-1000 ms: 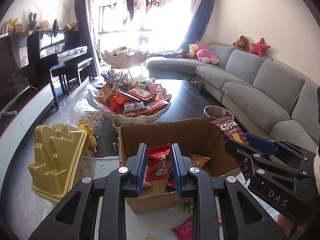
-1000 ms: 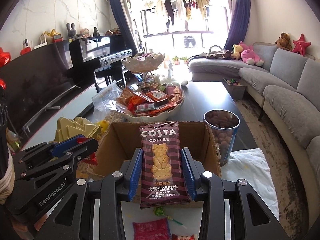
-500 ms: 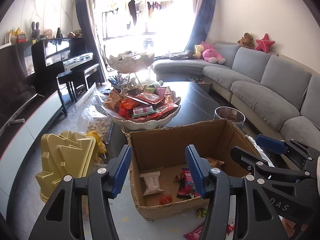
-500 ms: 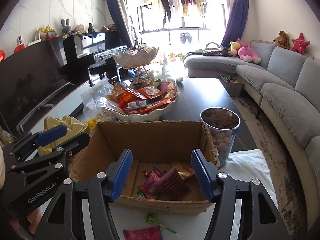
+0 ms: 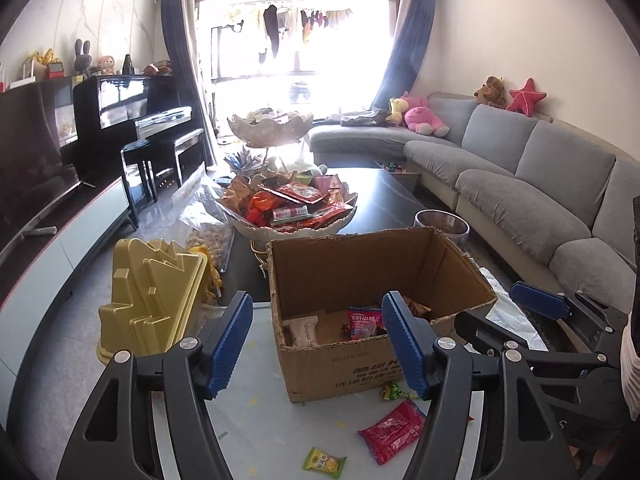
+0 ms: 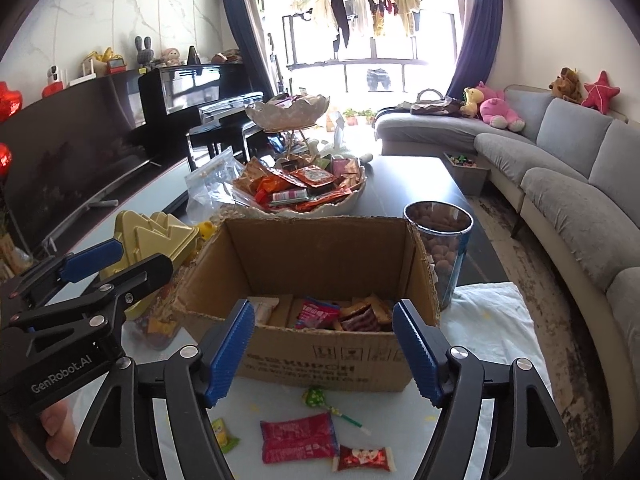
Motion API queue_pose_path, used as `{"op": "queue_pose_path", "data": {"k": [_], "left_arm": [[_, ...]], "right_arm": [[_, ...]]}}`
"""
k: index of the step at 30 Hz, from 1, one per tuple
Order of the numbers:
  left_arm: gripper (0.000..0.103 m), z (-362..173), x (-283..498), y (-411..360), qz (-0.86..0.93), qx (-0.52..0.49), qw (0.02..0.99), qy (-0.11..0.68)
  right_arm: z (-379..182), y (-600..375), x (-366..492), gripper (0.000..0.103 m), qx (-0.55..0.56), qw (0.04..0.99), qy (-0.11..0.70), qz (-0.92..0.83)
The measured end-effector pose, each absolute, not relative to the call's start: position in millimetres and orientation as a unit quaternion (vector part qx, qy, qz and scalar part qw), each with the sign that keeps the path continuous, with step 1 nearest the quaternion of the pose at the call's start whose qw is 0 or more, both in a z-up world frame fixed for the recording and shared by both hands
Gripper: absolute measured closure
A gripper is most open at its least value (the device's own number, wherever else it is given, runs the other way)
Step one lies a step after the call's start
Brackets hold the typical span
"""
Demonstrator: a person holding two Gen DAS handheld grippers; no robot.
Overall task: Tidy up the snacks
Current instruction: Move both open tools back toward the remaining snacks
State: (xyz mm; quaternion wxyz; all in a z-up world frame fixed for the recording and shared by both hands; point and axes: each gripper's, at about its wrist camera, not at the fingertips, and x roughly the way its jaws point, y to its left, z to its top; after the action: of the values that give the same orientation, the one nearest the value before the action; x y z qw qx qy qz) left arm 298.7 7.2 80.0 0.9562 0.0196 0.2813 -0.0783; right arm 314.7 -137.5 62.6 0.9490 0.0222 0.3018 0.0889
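An open cardboard box [image 5: 360, 276] [image 6: 320, 248] stands on the white table and holds several snack packets [image 6: 320, 314]. My left gripper [image 5: 320, 340] is open and empty, just in front of the box. My right gripper [image 6: 324, 348] is open and empty, also in front of the box. Loose snacks lie on the table before the box: a red packet [image 6: 298, 440] [image 5: 394, 432], a red-and-white candy [image 6: 364, 460], a green lollipop [image 6: 316, 398] and a yellow-green candy [image 5: 324, 460] [image 6: 222, 434].
A tiered shell bowl [image 6: 304, 196] full of snacks stands behind the box. A gold tree-shaped mould [image 5: 148, 300] is to its left, a jar of nuts [image 6: 438, 248] to its right. A white cloth [image 6: 492, 320] lies at the right. A grey sofa [image 6: 560, 184] runs along the right side.
Both grippers let go of their snacks, which dropped into the box: the red packet from the left, the Costa biscuit pack from the right. Both have opened wide and pulled back.
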Motion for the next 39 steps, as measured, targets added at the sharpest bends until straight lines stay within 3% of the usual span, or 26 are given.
{"op": "queue_pose_path", "data": {"k": [14, 39], "left_arm": [[0.021, 66.3, 247.3, 19.0, -0.056, 0.028, 0.954, 0.293], [0.018, -16.3, 228.2, 15.4, -0.05, 0.011, 0.922, 0.383]], "right_arm": [[49.6, -137.9, 275.5, 0.023, 0.006, 0.946, 0.314, 0.073], [-28.2, -154.3, 250.6, 0.02, 0.021, 0.919, 0.391, 0.05]]}}
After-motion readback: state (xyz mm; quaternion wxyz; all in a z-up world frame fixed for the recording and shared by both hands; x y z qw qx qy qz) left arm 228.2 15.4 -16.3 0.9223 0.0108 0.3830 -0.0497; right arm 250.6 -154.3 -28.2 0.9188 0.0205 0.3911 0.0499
